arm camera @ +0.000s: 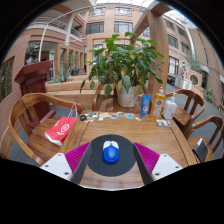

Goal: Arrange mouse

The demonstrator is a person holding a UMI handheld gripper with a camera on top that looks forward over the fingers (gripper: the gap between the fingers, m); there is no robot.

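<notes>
A blue and white mouse (110, 152) rests on a round dark mouse mat (110, 161) on the wooden table (170, 140). My gripper (110, 158) is open, its two pink pads (77, 157) spread wide at either side of the mat. The mouse stands between the fingers with a clear gap on each side, touching neither.
A red pouch (60, 129) lies at the table's left. A potted plant (124, 68) stands at the far edge, with a blue bottle (146, 104), a clear bottle (168, 108) and small items beside it. Wooden chairs (30, 110) flank the table.
</notes>
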